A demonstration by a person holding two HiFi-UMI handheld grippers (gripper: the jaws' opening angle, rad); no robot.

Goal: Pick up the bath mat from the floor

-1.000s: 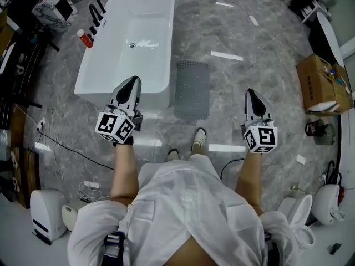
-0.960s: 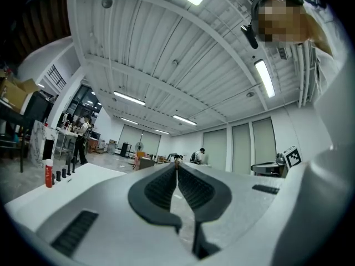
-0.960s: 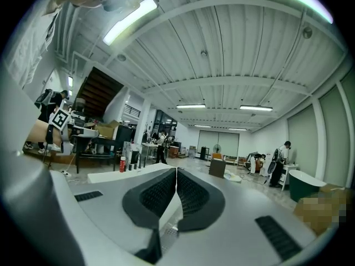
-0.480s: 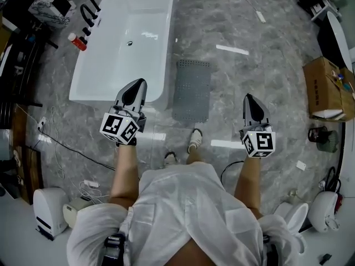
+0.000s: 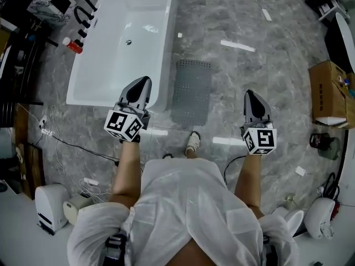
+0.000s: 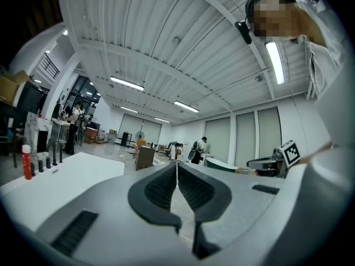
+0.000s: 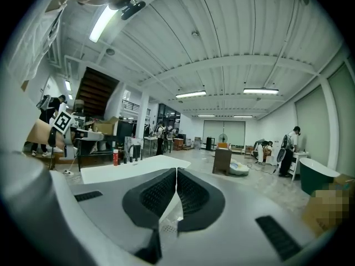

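Grey marble-patterned tile floor [image 5: 266, 87] of a large open workshop space, seen steeply from above in the head view. Item one: white freestanding bathtub [image 5: 166, 49], upper left of the frame, with black tap fittings [image 5: 83, 16] and a red bottle [image 5: 72, 45] at its left side. Item two: bath mat [image 5: 192, 90], grey, rectangular, dotted with small holes, lying flat on the floor at upper centre, just beside the right wall of the tub at its near end. Item three: left hand-held gripper [image 5: 144, 82], centre left, held in the air over the near right corner of the tub, jaws pressed together with nothing between them; apart from the mat. Item four: right hand-held gripper [image 5: 250, 95], centre right, held in the air over bare floor to the right of the mat, jaws likewise together and empty. The mat sits between the two in the frame. Item five: person's shoe [image 5: 192, 143], just below the mat's near edge. Sundry: open cardboard box [image 5: 328, 90] at the right edge; white appliance [image 5: 49, 212] and loose cables [image 5: 69, 144] at lower left.
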